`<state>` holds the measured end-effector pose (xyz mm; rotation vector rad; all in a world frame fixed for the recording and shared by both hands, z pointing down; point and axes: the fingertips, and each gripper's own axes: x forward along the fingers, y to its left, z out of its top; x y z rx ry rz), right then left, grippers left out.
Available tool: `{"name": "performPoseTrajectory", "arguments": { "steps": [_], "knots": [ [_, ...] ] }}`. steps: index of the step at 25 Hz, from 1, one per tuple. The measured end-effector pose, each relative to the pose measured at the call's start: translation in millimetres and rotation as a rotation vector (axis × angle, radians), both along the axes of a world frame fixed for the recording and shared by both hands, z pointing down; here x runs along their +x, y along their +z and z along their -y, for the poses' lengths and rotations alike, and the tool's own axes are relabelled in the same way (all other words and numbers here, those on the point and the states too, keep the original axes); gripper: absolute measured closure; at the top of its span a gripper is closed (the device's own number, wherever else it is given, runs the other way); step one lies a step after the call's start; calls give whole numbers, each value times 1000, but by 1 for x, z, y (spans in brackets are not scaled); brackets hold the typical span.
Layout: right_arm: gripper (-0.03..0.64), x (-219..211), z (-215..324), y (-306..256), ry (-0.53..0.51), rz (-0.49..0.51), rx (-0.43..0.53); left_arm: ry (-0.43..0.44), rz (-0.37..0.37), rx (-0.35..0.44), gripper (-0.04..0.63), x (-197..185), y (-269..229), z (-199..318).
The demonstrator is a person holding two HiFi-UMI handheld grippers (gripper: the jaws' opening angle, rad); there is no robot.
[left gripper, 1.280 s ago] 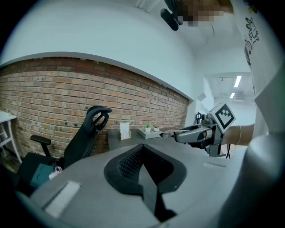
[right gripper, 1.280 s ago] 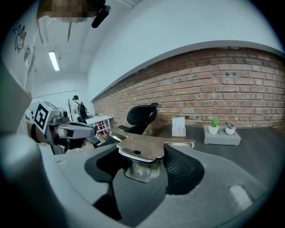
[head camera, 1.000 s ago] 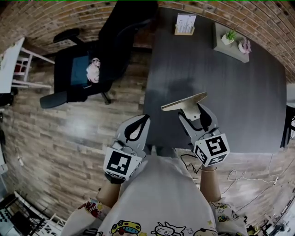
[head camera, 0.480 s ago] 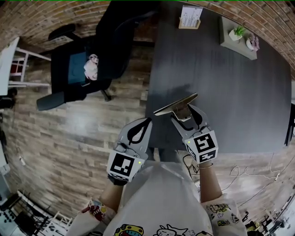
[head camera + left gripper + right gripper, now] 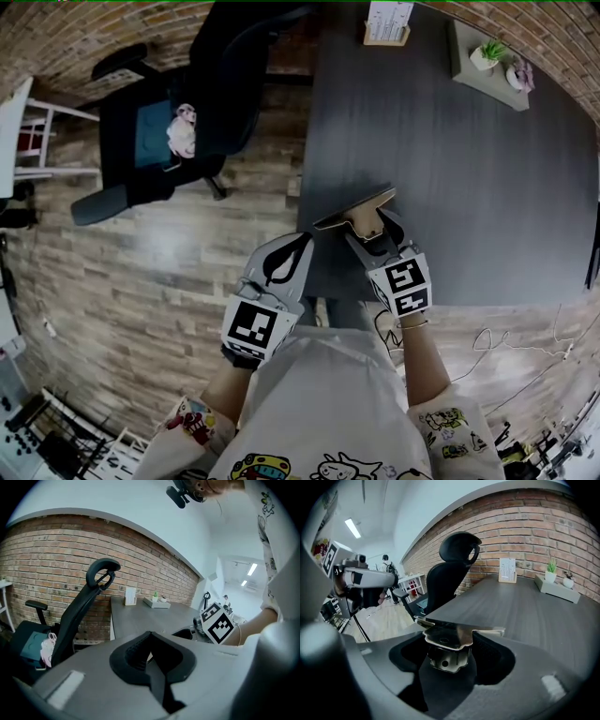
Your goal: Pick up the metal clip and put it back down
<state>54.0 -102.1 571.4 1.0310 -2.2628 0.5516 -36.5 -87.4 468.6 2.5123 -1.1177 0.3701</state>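
While the metal clip [image 5: 354, 208] sits clamped by its handles between the jaws of your right gripper [image 5: 370, 227], its long flat bar lies crosswise over the near left corner of the dark table [image 5: 469, 169]. Your left gripper [image 5: 298, 244] is just to its left, jaws pressed together on nothing. A black office chair [image 5: 169, 122] stands on the wood floor beyond.
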Motion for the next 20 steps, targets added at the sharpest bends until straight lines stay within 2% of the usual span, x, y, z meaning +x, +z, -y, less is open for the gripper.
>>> {"name": "performPoseTrajectory", "arguments": {
  "steps": [10,20],
  "knots": [
    [328,4,-2,21,-15,-80,10,42,-5,26,595,16,-5,0],
    [323,5,-3,25,-26,-103,21,16,2,18,595,14,-2,-2]
  ]
}}
